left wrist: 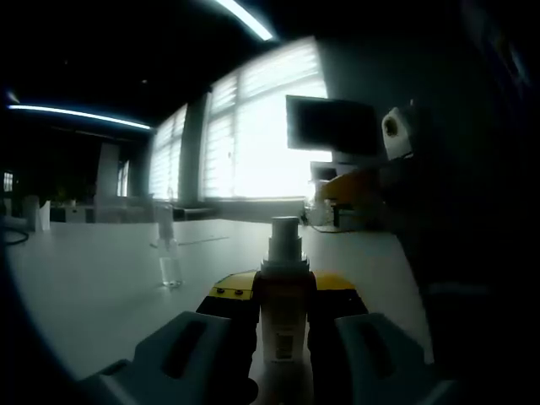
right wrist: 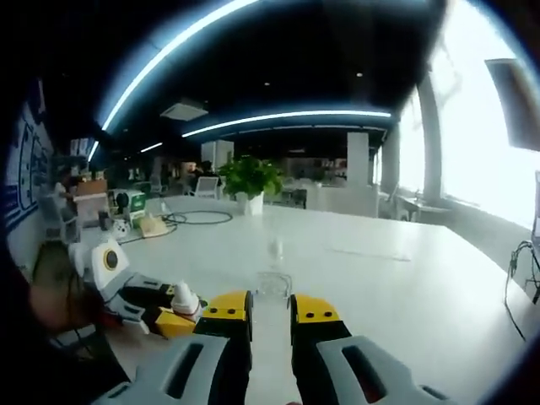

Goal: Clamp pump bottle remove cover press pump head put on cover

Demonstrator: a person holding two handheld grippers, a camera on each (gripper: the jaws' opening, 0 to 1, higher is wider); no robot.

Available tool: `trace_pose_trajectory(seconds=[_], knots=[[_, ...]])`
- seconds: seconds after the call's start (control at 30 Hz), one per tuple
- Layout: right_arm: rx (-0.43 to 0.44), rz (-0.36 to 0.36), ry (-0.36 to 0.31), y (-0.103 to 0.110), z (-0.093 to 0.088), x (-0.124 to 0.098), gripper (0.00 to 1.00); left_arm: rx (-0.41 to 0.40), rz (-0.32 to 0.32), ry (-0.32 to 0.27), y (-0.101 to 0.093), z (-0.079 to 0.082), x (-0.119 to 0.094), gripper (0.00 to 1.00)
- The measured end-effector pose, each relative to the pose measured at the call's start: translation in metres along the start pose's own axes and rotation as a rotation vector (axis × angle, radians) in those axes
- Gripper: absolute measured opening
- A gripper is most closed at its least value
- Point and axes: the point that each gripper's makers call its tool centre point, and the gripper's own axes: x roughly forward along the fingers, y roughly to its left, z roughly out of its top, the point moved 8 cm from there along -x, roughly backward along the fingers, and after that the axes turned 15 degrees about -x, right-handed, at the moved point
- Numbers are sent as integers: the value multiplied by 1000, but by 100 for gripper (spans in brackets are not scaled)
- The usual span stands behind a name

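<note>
Dim office, bright windows behind. Left gripper view: left tool (left wrist: 285, 325) at bottom centre, clamped on the upright pump bottle (left wrist: 284, 291); clear cover (left wrist: 170, 253) stands on the white desk (left wrist: 93, 287), left of centre. Right gripper view: right tool (right wrist: 272, 314) bottom centre, jaws slightly apart around the cover (right wrist: 273, 278); left tool holds the bottle at lower left.

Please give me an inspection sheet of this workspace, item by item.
Surface: large white table.
Job's things: pump bottle upright, pump head uncovered; clear cover standing apart on the table.
Clutter: potted plant and small items at the far end.
Grippers: left gripper shut on the pump bottle; right gripper with jaws apart, holding nothing, clear cover just ahead of its tips.
Cables: black cable looped on the table.
Surroundings: bright windows, dark monitor, ceiling light strips.
</note>
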Motion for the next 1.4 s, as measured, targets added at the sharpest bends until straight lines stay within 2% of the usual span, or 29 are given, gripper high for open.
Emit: trace_pose_trajectory(seconds=[0.23, 0.47, 0.8, 1.1, 1.4], knots=[[-16, 40, -10, 10, 11, 8, 12, 0, 1, 0, 0, 0, 0, 13], [-31, 92, -6, 28, 14, 14, 12, 1, 0, 0, -1, 0, 0, 13], [-47, 171, -28, 58, 29, 21, 12, 2, 0, 0, 0, -1, 0, 13], [-48, 192, -22, 66, 24, 31, 13, 4, 1, 0, 0, -1, 0, 13], [-26, 199, -23, 67, 24, 31, 13, 4, 1, 1, 0, -1, 0, 13]])
